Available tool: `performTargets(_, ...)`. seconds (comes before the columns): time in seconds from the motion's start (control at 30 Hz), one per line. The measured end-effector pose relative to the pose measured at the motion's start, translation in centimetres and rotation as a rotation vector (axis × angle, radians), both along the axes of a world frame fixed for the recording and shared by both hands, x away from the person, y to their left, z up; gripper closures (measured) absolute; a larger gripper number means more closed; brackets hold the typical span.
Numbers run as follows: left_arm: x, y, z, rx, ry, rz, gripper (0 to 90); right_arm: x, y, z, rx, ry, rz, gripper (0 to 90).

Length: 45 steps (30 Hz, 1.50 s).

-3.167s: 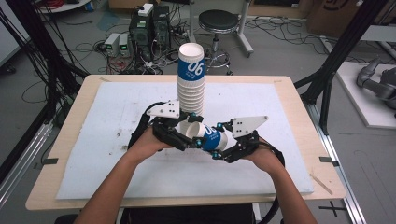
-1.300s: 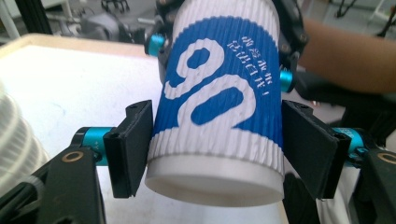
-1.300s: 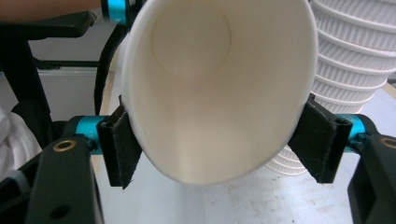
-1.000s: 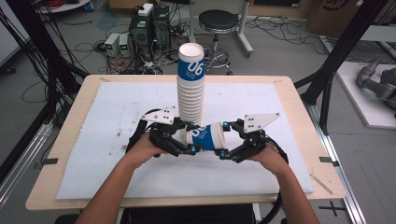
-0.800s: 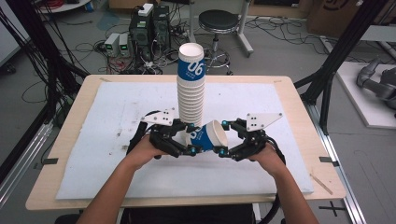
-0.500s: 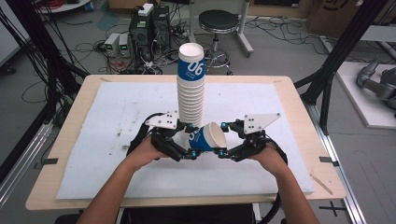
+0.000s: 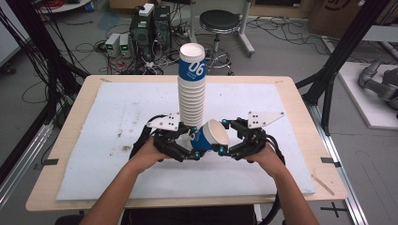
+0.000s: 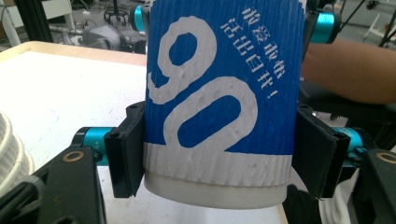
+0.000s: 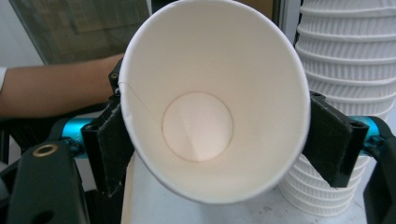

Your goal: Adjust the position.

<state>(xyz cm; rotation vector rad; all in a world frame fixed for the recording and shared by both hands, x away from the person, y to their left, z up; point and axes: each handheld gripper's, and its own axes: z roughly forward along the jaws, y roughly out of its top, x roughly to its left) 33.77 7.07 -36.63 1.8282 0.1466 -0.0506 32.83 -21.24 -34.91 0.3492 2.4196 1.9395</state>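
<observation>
A blue paper cup with white "06" print lies tilted between my two grippers, mouth up and to the right. My left gripper is shut on its base end. The left gripper view has both pads pressing the cup just above its white bottom. These jaws have just been closing with the cup between them. My right gripper is shut on the rim end. In the right gripper view its pads flank the cup's open mouth. A tall stack of cups stands just behind.
The white mat covers the wooden table. The stack's ribbed white cups stand close at the right of the right gripper view and at the left edge of the left gripper view. The mat's left and right parts are bare.
The cup between the grippers has tipped, and its white mouth now faces up and to the right. Both hands have stayed in front of the stack.
</observation>
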Motion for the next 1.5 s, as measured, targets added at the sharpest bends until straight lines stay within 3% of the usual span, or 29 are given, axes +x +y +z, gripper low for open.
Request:
performTargets(0.1, -0.1, -0.1, -0.1, 0.011, -0.005, 0.000, 28.6, -0.1, 0.1, 0.1, -0.008, -0.027, 0.005, 21.9)
performTargets(0.23, -0.4, -0.4, -0.2, 0.071, -0.028, 0.029, 25.8, -0.2, 0.2, 0.2, -0.048, -0.051, 0.009, 24.5)
performTargets(0.27, -0.4, -0.5, -0.3, 0.088, -0.030, 0.025, 22.1, -0.2, 0.2, 0.3, -0.072, -0.062, 0.004, 25.4)
performTargets(0.37, -0.4, -0.8, -0.6, 0.112, -0.034, 0.024, 22.1, -0.2, 0.3, 0.5, -0.090, -0.068, 0.008, 25.5)
performTargets(0.43, -0.3, -0.8, -0.7, 0.099, -0.040, 0.015, 28.5, -0.3, 0.4, 0.6, -0.094, -0.064, 0.013, 25.5)
performTargets(0.5, -0.2, -0.7, -0.7, 0.095, -0.039, 0.007, 29.3, -0.3, 0.3, 0.6, -0.090, -0.058, 0.012, 25.2)
performTargets(0.57, -0.1, -0.7, -0.7, 0.074, -0.030, 0.008, 29.4, -0.2, 0.4, 0.5, -0.050, -0.033, -0.004, 20.6)
performTargets(0.63, -0.1, -0.7, -0.7, 0.033, -0.012, 0.016, 29.4, -0.2, 0.5, 0.4, 0.005, -0.022, -0.027, 18.5)
performTargets(0.67, 0.0, -0.6, -0.7, 0.014, -0.006, 0.017, 29.4, -0.2, 0.5, 0.4, 0.005, -0.022, -0.027, 18.5)
performTargets(0.77, 0.0, -0.4, -0.8, -0.064, 0.011, 0.037, 29.6, -0.3, 0.5, 0.5, 0.110, -0.011, -0.069, 17.7)
performTargets(0.87, 0.0, -0.1, -0.8, -0.109, 0.017, 0.037, 29.6, -0.3, 0.4, 0.5, 0.123, -0.009, -0.068, 17.7)
performTargets(1.0, -0.2, -0.6, -1.0, -0.068, 0.003, 0.040, 29.2, -0.3, 0.7, 0.6, 0.105, -0.026, -0.037, 23.1)
performTargets(1.03, -0.3, -0.8, -1.1, -0.043, 0.001, 0.039, 28.6, -0.4, 0.8, 0.7, 0.061, -0.046, -0.024, 25.1)
performTargets(1.07, -0.4, -0.9, -1.1, -0.027, -0.005, 0.046, 28.6, -0.4, 0.8, 0.7, 0.061, -0.046, -0.024, 25.1)
performTargets(1.1, -0.5, -1.0, -1.2, 0.009, -0.025, 0.065, 25.0, -0.6, 0.9, 0.8, 0.004, -0.074, -0.033, 25.7)
performTargets(1.23, -0.5, -1.2, -1.4, 0.033, -0.020, 0.062, 29.0, -0.7, 1.1, 1.0, -0.032, -0.083, -0.037, 25.7)
performTargets(1.33, -0.5, -1.3, -1.3, 0.004, -0.009, 0.058, 29.6, -0.8, 1.3, 0.9, -0.010, -0.074, -0.046, 21.9)
performTargets(1.4, -0.4, -1.2, -1.2, -0.019, -0.010, 0.066, 29.6, -0.7, 1.5, 0.6, 0.056, -0.049, -0.063, 19.2)
performTargets(1.5, -0.4, -1.1, -1.2, -0.039, -0.007, 0.067, 29.7, -0.6, 1.6, 0.4, 0.076, -0.029, -0.072, 17.5)
